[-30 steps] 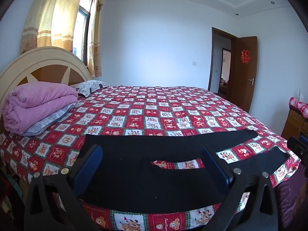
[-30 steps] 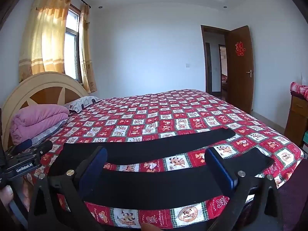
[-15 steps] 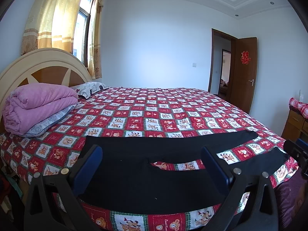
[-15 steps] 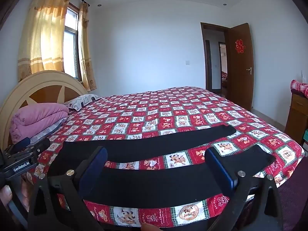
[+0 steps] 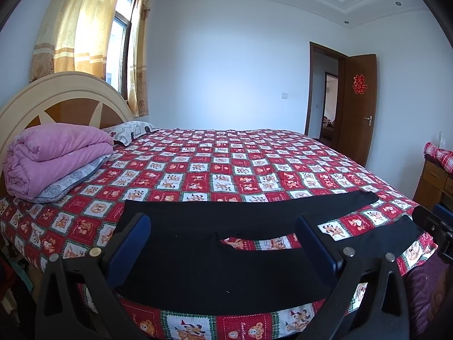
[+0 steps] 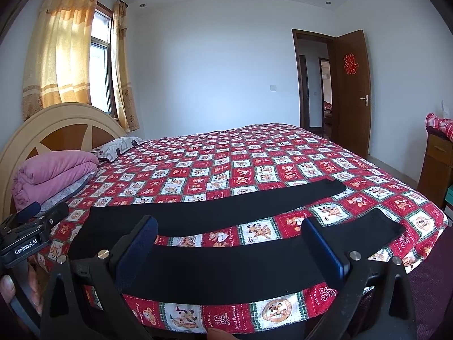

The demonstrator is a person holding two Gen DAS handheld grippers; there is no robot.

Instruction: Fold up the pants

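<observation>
Black pants (image 5: 203, 266) lie flat along the near edge of the bed, waist to the left, both legs stretching right with a strip of quilt showing between them. In the right wrist view the pants (image 6: 226, 266) show both legs spread apart. My left gripper (image 5: 223, 243) hovers open above the seat and crotch area, holding nothing. My right gripper (image 6: 230, 248) hangs open over the near leg, also holding nothing. The left gripper's body (image 6: 25, 238) appears at the left edge of the right wrist view, and the right gripper (image 5: 433, 226) peeks in at the right edge of the left wrist view.
A red and white checked quilt (image 5: 226, 170) covers the bed. A folded pink blanket (image 5: 53, 155) and a pillow (image 5: 127, 130) sit by the headboard (image 5: 56, 99) at left. A wooden cabinet (image 5: 436, 181) stands at right, and an open door (image 5: 356, 107) beyond it.
Both grippers have drifted slightly, so the bed sits a little lower in view. The pants have not moved, and both grippers stay open.
</observation>
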